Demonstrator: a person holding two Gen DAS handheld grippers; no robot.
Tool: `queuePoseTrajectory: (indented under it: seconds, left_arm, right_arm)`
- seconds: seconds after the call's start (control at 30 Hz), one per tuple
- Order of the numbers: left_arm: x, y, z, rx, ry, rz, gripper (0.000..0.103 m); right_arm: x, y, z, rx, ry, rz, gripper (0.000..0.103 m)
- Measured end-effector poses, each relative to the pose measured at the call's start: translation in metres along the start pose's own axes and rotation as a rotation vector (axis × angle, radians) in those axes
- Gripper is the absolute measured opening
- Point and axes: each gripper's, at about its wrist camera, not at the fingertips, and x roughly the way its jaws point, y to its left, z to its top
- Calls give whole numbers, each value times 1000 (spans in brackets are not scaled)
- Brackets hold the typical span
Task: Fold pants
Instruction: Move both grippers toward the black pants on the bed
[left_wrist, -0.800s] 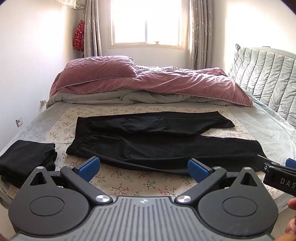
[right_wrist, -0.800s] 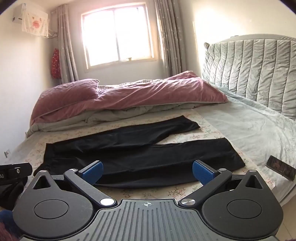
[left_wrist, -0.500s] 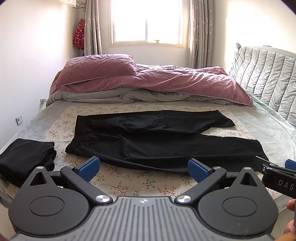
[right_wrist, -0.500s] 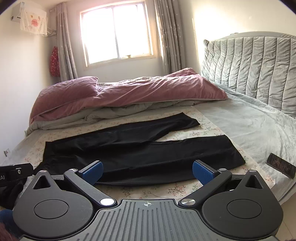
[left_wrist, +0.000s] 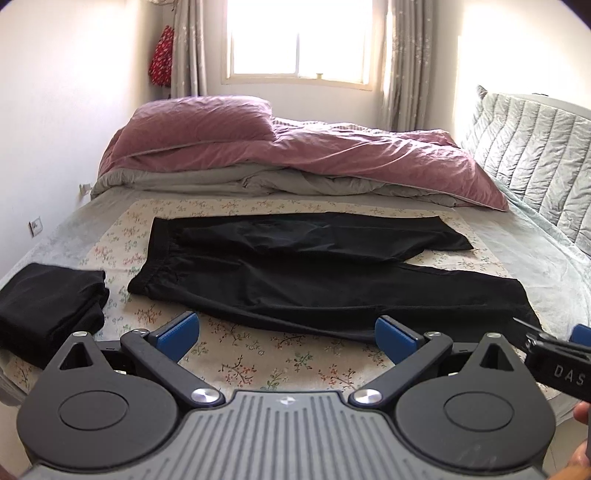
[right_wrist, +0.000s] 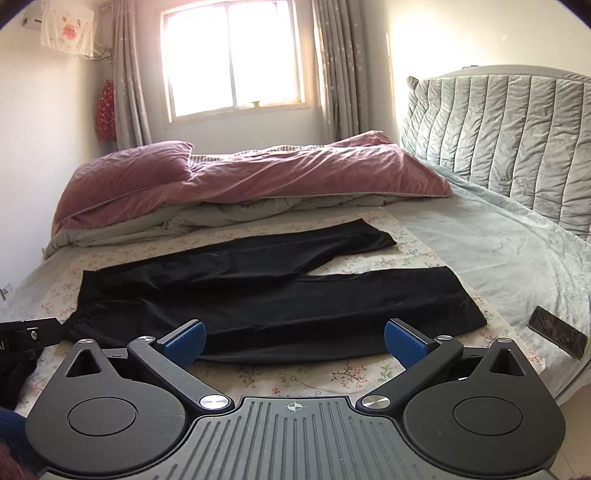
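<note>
- A bed (left_wrist: 546, 266) fills the room, its headboard (right_wrist: 517, 147) along the right edge.
- A patterned sheet (left_wrist: 258, 354) lies over the near middle of the bed.
- Pants (left_wrist: 314, 273) lie flat on that sheet, waistband toward the left edge, legs running toward the headboard; the far leg angles away from the near one.
- A folded garment (left_wrist: 48, 302) sits at the near left corner, just left of the waistband.
- A duvet (left_wrist: 332, 155) and pillow (left_wrist: 199, 118) are heaped along the far edge, behind the pants.
- A phone (right_wrist: 557, 332) rests near the near edge, to the right of the leg ends.
- A window (right_wrist: 232, 59) is in the wall behind the bed.
</note>
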Motion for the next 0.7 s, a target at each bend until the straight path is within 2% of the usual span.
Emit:
queuePoseTrajectory:
  seconds: [0.1, 0.2, 0.4, 0.5, 0.7]
  left_arm:
    - [8, 7, 0, -48, 48, -13, 103]
    - [9, 10, -1, -17, 11, 10, 103]
    - [15, 20, -1, -36, -1, 18, 103]
    - [23, 22, -1, -15, 57, 57, 103]
    - [38, 27, 2, -32, 63, 56, 103]
  right_arm:
    - [6, 9, -4, -45, 33, -35, 103]
    - [9, 16, -6, -80, 63, -54, 103]
    - [16, 23, -9, -89, 94, -39, 103]
    - [22, 27, -9, -93, 99, -36, 103]
    - [39, 35, -9, -120, 101, -34, 103]
